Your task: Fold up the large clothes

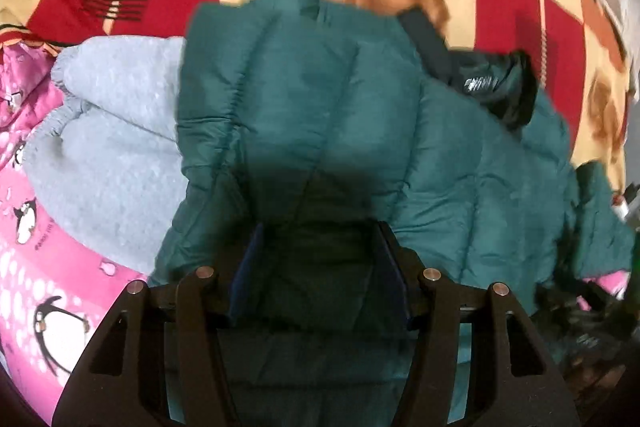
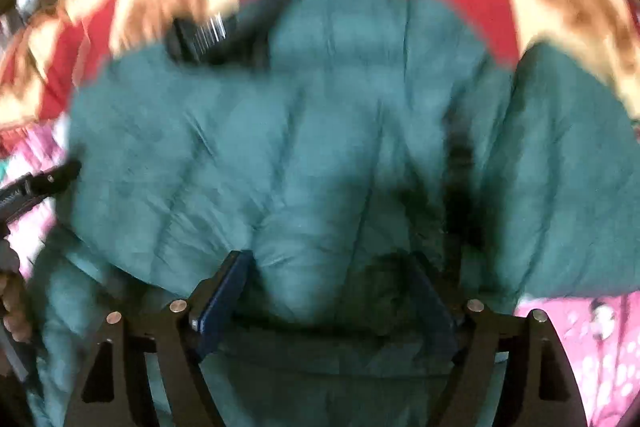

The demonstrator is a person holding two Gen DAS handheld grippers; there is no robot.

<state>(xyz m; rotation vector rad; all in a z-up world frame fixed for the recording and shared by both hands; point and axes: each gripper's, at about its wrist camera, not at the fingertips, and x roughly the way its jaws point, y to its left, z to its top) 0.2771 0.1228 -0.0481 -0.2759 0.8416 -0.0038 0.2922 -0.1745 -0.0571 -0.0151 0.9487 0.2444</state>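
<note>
- Left gripper [image 1: 318, 267]: fingers spread wide, jacket [image 1: 320, 115] bulging between them, seemingly pinning it flat.
- Right gripper [image 2: 326, 287]: fingers likewise released, pressing padding down for folding.

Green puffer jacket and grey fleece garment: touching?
Touching. In the left wrist view the green puffer jacket overlaps the grey fleece garment, with no gap along the edge.

Teal quilted jacket [image 1: 320, 115] (black lining), grey fleece [image 1: 116, 131], pink penguin-print fabric [image 1: 48, 299]
</note>
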